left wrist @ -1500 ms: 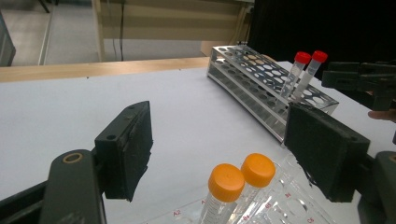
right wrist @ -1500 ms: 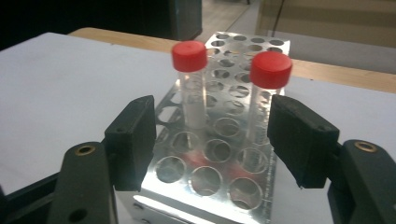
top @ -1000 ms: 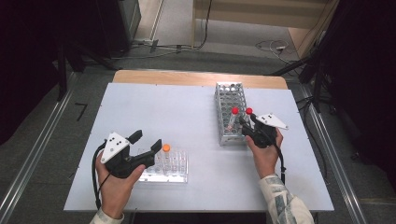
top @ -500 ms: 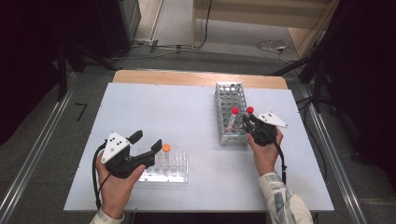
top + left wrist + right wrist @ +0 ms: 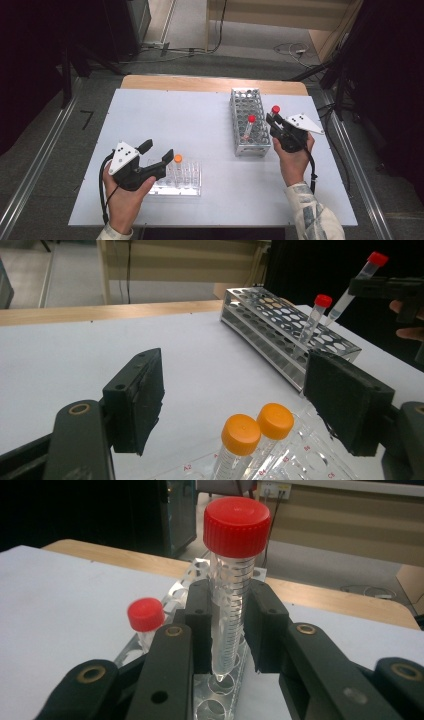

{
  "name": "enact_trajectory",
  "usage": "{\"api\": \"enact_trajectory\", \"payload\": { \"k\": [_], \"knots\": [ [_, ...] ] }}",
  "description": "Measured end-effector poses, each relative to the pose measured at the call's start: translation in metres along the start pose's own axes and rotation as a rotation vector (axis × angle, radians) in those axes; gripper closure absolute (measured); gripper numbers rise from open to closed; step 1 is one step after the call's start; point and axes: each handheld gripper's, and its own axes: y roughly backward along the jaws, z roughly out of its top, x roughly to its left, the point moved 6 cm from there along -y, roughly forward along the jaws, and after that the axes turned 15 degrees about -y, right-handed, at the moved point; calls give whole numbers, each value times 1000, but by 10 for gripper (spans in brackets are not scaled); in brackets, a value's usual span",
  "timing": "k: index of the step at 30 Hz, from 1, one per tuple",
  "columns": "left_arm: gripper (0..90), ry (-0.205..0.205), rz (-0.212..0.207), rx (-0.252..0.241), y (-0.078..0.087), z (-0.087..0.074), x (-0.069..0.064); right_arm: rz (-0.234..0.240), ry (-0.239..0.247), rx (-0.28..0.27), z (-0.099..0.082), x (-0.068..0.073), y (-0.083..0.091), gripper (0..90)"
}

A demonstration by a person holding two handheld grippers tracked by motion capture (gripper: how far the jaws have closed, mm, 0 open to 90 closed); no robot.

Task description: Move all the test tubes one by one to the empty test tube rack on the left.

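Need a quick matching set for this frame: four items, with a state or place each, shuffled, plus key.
Items:
1. left gripper
2. right gripper
3. orange-capped tubes
4. second red-capped tube

States:
A. stands tilted in the metal rack
B. open, above the clear rack
C. stand in the clear rack
D. fingers shut on a red-capped tube

Pairs: 1-B, 2-D, 3-C, 4-A

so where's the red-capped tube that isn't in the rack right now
It is clamped in the right gripper, held just right of the metal rack in the high view. In the right gripper view the tube points tip-down above the rack's holes.
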Motion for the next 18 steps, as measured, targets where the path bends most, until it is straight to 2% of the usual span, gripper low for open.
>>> {"api": "enact_trajectory", "payload": {
  "k": [7, 10, 18],
  "knots": [
    [250, -5, -6, 5, -1, 0, -1, 38, 11, -20, 9, 9, 18, 712],
    [250, -4, -6, 6, -1, 2, -2, 48, 24, -17, 8, 12, 24, 712],
    [252, -5, -9, 3, -1, 4, -3, 106, 15, -5, 2, 24, 35, 712]
  ]
}}
